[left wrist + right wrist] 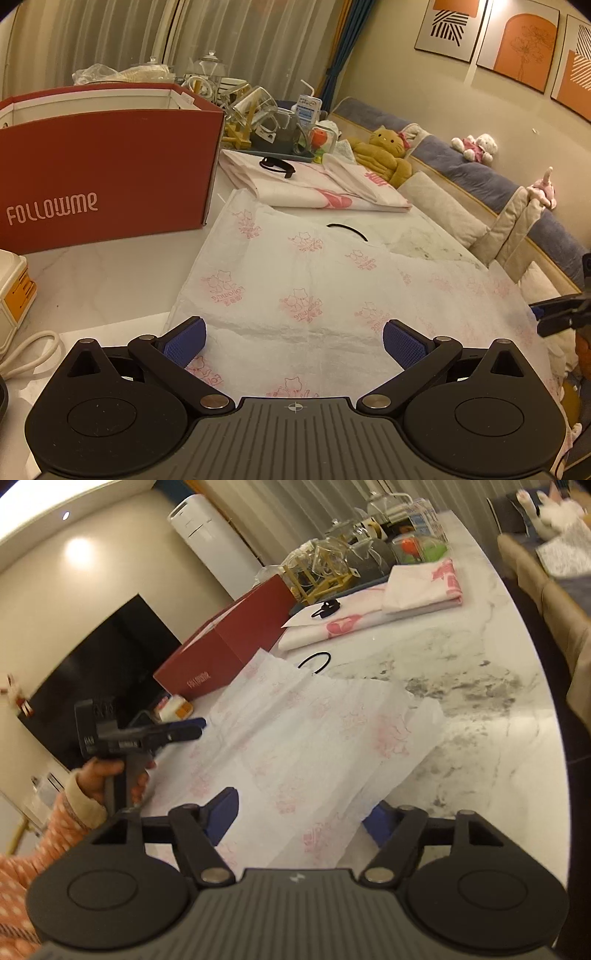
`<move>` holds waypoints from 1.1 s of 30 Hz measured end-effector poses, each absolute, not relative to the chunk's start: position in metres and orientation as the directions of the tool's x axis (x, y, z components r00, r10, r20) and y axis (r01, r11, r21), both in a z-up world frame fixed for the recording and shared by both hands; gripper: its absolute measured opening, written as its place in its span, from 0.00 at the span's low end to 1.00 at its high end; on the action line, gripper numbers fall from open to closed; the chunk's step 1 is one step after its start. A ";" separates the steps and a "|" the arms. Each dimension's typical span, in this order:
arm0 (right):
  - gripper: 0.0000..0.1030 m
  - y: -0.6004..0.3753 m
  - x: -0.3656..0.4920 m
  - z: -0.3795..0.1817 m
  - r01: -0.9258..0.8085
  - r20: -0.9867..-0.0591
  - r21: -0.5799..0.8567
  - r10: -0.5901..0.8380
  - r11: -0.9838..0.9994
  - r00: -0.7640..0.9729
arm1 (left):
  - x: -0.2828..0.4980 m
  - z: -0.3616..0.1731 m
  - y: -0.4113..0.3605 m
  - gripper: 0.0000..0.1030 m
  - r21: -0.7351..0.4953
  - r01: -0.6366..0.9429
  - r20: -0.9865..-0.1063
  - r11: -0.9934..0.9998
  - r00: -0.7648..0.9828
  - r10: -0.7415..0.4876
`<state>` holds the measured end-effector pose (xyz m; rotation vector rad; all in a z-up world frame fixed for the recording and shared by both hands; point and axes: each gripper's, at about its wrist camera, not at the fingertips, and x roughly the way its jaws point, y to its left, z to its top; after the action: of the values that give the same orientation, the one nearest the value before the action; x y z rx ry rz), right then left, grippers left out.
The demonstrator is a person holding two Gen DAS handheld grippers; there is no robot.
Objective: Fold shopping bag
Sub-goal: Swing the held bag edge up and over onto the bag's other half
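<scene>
Both tongs spread, pinching nothing: we've left tongs (293, 341) and right tongs (301, 812) at shopping bag's (295, 280) near edge, long axis toward red box (107, 162).

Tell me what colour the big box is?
Red, with white lettering, on the box; left wrist view shows it best.

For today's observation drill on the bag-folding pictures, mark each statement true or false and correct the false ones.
1. The right gripper is clamped shut. False: its jaws stand open, with the bag lying between them.
2. The left gripper is open. True.
3. A red box stands on the table. True.
4. The box is blue and lies on the sofa. False: it is red, on the table beside the bag.
5. Sunglasses lie on the folded bags. True.
</scene>
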<state>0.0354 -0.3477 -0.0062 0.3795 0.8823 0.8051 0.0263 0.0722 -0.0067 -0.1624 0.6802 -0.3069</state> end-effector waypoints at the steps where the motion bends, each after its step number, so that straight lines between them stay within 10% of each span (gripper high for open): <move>1: 0.70 -0.349 0.040 -0.007 -0.443 -0.530 0.616 0.758 0.652 0.379 | 0.026 -0.007 0.072 0.99 -0.246 0.227 -0.593 0.942 0.734 -0.331; 8: 0.67 -0.366 0.072 -0.022 -0.287 -0.461 0.758 0.792 0.586 0.401 | 0.026 -0.006 0.072 0.99 -0.246 0.247 -0.591 0.937 0.729 -0.347; 10: 0.22 -0.367 0.075 -0.024 -0.282 -0.467 0.754 0.786 0.593 0.405 | 0.026 -0.006 0.073 0.99 -0.254 0.251 -0.587 0.934 0.728 -0.355; 12: 0.02 -0.364 0.074 -0.025 -0.291 -0.495 0.725 0.766 0.624 0.409 | 0.027 -0.006 0.076 0.99 -0.276 0.244 -0.581 0.930 0.728 -0.364; 22: 0.00 -0.309 -0.026 0.024 -0.658 -0.494 -0.129 0.527 0.742 0.691 | 0.035 -0.018 0.123 0.99 -0.618 0.058 -0.457 0.784 0.785 -0.419; 33: 0.00 -0.270 -0.131 -0.022 -0.465 -0.280 -0.849 0.532 0.252 0.799 | 0.039 -0.026 0.125 0.99 -0.683 -0.048 -0.450 0.729 0.814 -0.368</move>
<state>-0.1310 -0.2701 -0.0221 -1.1280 -0.0688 0.6793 0.0389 0.1249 -0.0261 -0.7433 0.6064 -0.1882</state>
